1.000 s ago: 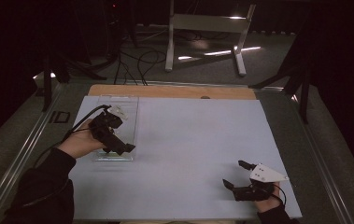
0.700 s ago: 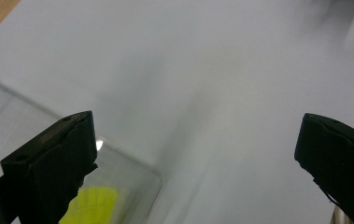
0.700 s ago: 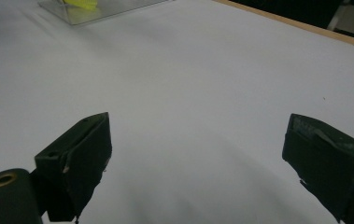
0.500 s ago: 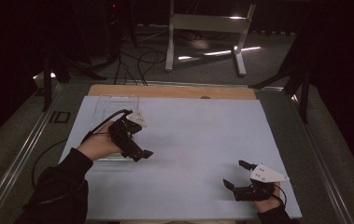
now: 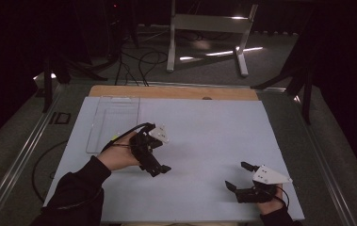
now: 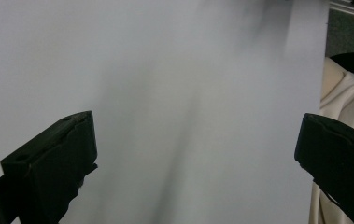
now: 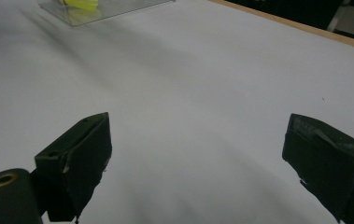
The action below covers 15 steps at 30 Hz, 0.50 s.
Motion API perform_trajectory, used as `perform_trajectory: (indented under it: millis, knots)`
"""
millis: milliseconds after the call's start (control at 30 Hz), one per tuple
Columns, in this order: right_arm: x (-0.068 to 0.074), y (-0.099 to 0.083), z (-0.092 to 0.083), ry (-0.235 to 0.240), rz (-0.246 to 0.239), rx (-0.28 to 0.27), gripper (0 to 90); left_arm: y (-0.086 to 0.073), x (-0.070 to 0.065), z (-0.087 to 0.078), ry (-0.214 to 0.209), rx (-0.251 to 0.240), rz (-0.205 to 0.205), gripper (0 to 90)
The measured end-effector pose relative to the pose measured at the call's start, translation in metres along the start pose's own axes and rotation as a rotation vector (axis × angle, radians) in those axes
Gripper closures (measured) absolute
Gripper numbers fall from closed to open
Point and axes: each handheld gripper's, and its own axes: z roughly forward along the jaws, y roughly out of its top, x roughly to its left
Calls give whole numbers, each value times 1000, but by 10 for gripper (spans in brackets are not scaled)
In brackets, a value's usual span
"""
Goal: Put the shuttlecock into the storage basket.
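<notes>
My left gripper [image 5: 161, 169] hovers over the white table sheet [image 5: 204, 136], left of the middle, held by a hand in a dark sleeve. In the left gripper view its jaws stand wide apart, so the left gripper [image 6: 195, 140] is open with only bare sheet between them. My right gripper [image 5: 239, 175] rests near the front right corner and points left. It is open too, and in its own view the right gripper [image 7: 198, 140] has nothing between its jaws. A clear flat tray [image 5: 115, 120] lies at the back left with a small yellow item [image 7: 83, 3] at its near end.
A wooden strip [image 5: 176, 92] runs along the table's far edge. Metal rails [image 5: 23, 155] border the left side. A white stand [image 5: 209, 28] and cables lie on the dark floor beyond. Light-coloured clothing [image 6: 343, 98] shows at the sheet's near edge.
My left gripper has moved right and toward the near edge, away from the clear tray. The right gripper has stayed in place.
</notes>
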Motion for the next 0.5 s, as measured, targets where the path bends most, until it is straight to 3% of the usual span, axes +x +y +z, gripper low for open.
perform_trajectory:
  millis: [233, 500]
  knots:
    - [0, 0, 0, 1, -5, -2, 83, -4, -7, 17, -30, -7, -18, 1]
    - [0, 0, -1, 1, -2, -2, 82, -21, -14, 34, -49, -30, -27, 1]
